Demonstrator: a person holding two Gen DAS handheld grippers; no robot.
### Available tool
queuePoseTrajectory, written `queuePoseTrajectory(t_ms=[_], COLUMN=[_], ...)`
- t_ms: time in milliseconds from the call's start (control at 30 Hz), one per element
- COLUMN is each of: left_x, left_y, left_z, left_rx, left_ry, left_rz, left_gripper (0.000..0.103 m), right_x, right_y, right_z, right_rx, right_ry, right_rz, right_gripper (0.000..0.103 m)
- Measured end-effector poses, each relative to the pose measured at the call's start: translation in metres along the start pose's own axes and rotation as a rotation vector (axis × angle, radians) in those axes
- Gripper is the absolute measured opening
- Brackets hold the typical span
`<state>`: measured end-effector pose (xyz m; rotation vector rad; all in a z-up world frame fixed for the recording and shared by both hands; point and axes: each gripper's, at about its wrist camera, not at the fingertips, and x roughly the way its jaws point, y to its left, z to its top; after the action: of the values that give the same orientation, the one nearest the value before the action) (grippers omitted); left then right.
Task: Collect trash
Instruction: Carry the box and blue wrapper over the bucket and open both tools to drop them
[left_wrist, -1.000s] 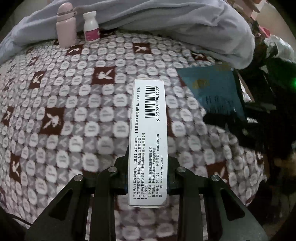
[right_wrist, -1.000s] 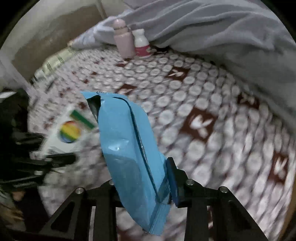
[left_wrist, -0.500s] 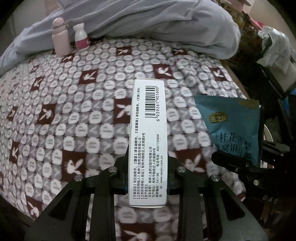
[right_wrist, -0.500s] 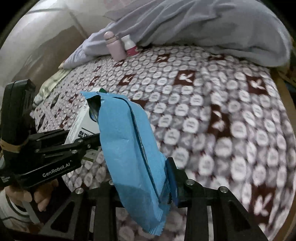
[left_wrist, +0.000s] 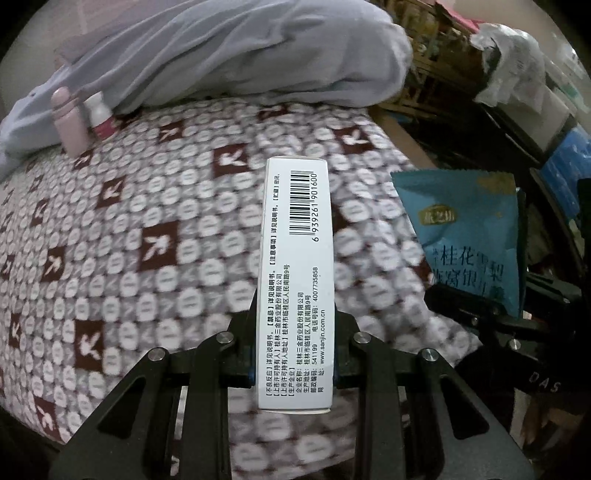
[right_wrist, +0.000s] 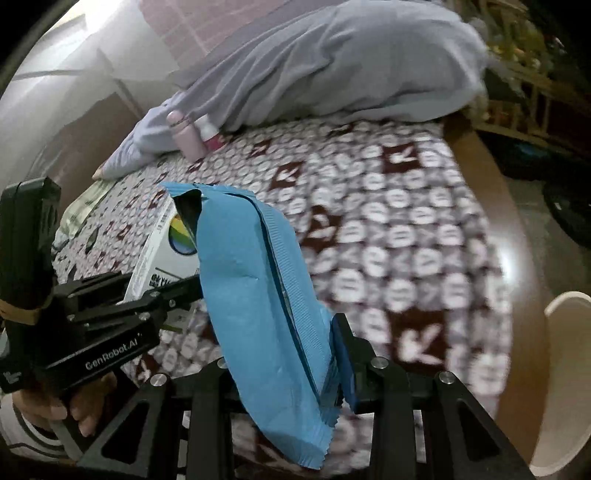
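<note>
My left gripper (left_wrist: 293, 350) is shut on a long white medicine box (left_wrist: 297, 258) with a barcode, held upright above the patterned bedspread (left_wrist: 147, 240). My right gripper (right_wrist: 295, 354) is shut on a torn-open blue snack bag (right_wrist: 258, 295). The same blue snack bag (left_wrist: 469, 236) shows at the right of the left wrist view, and the white medicine box (right_wrist: 162, 254) with a rainbow disc sits in the left gripper (right_wrist: 173, 291) at the left of the right wrist view. A hand (right_wrist: 74, 406) grips that tool.
A pink bottle (left_wrist: 68, 123) and a small white bottle (left_wrist: 99, 116) stand at the back of the bed against a grey quilt (left_wrist: 240, 55). Cluttered shelves (left_wrist: 498, 74) lie to the right. A wooden bed edge (right_wrist: 517, 240) and a pale round rim (right_wrist: 565, 369) are at right.
Both grippers, still holding their items, have drawn back across the bed toward its near right side; the bottles and quilt look farther off, and the bed edge and shelves have come into view.
</note>
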<state>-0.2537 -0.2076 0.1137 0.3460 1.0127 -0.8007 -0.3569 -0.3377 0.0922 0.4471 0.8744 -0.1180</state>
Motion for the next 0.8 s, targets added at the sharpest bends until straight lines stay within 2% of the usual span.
queuePoseTrajectory(t_ms=[133,567,800], left_x=[0.0,0.009,0.02], left_y=[-0.024,-0.123,-0.174], left_z=[0.005,0.025,0.03], left_rx=[0.034,0.162,0.236], left_ry=[-0.009,-0.013,0.003], left_rz=[-0.02,-0.16,-0.195], left_gripper=[0.025,0.025,0.025], right_x=[-0.015,-0.066,-0.092], right_y=[-0.02,-0.095,-0.137], right_z=[-0.004,-0.029,-0.047], right_rx=[0.036,0.165,0.241], right_ry=[-0.031,-0.089,-0.112], right_rz=[-0.032,-0.171,-0.24], right_gripper=[0.032,0.032,0.032])
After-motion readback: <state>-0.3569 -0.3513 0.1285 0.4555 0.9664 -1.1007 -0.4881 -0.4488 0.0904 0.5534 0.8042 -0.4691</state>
